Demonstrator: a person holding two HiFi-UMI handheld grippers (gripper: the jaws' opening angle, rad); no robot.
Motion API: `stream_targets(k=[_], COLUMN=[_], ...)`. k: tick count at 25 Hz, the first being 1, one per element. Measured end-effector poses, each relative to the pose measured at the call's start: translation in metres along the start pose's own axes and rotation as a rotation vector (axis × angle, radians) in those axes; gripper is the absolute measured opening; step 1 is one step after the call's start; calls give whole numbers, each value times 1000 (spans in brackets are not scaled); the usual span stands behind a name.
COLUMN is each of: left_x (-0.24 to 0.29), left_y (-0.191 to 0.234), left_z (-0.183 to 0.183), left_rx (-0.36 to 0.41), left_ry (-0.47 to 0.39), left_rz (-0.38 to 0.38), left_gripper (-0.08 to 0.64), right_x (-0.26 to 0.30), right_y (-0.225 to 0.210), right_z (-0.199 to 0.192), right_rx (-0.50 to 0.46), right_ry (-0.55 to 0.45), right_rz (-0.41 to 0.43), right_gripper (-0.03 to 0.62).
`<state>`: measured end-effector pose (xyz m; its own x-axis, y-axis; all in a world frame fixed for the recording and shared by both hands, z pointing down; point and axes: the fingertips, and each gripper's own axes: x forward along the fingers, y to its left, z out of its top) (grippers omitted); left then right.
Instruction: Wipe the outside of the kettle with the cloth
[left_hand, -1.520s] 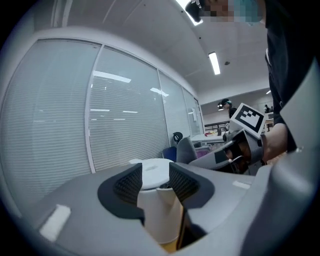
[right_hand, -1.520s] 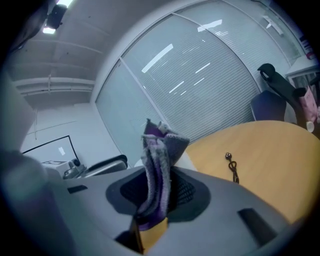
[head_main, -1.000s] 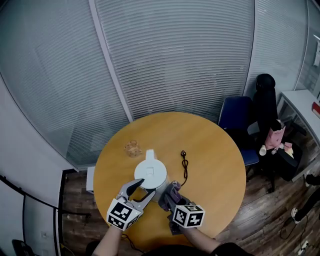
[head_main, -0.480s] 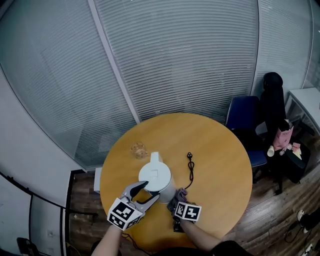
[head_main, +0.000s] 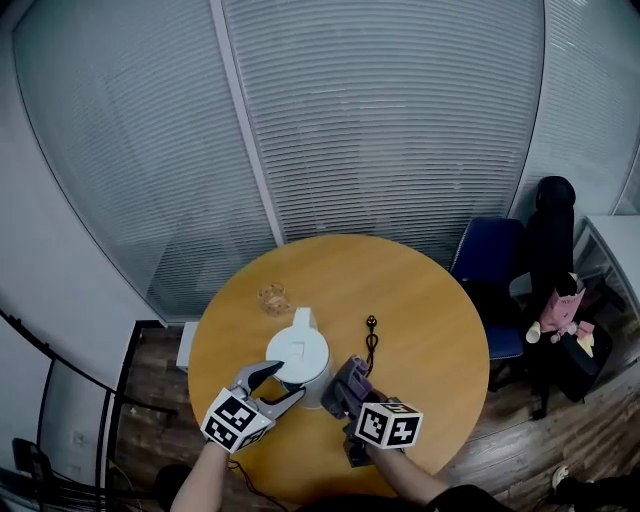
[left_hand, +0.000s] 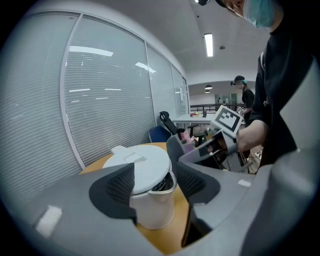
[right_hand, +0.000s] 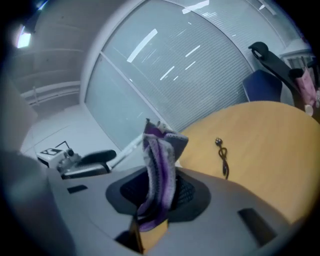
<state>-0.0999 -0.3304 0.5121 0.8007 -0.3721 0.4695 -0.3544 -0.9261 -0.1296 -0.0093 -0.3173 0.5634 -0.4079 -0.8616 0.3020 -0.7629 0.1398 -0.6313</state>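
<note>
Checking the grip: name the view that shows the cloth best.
Right gripper view: the purple cloth fills the centre, pinched between the jaws. Head view shows a small bundle beside the kettle; left gripper view barely shows it.

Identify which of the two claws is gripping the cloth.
The right claw: its jaws pinch the purple cloth. The left claw, jaws just opening wider, stands open around the white kettle.

Before me stands a round wooden table (head_main: 430, 330), bearing a black plug cord (head_main: 371, 340) and, well apart, a small glassy object (head_main: 271, 298). Past its right edge I see a blue chair (head_main: 487, 262), a black chair (head_main: 552, 225) and a pink soft toy (head_main: 562, 312).
</note>
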Motion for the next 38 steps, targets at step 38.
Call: stream_targets(k=[38], left_x=[7], left_y=[3], left_z=[1], left_rx=[-73], left_ry=[51], left_rz=[158], left_gripper=[256], right_x=[67], right_y=[-97], right_z=[-66], right_rx=[-125], right_ry=[457], right_rz=[-12], right_gripper=[97])
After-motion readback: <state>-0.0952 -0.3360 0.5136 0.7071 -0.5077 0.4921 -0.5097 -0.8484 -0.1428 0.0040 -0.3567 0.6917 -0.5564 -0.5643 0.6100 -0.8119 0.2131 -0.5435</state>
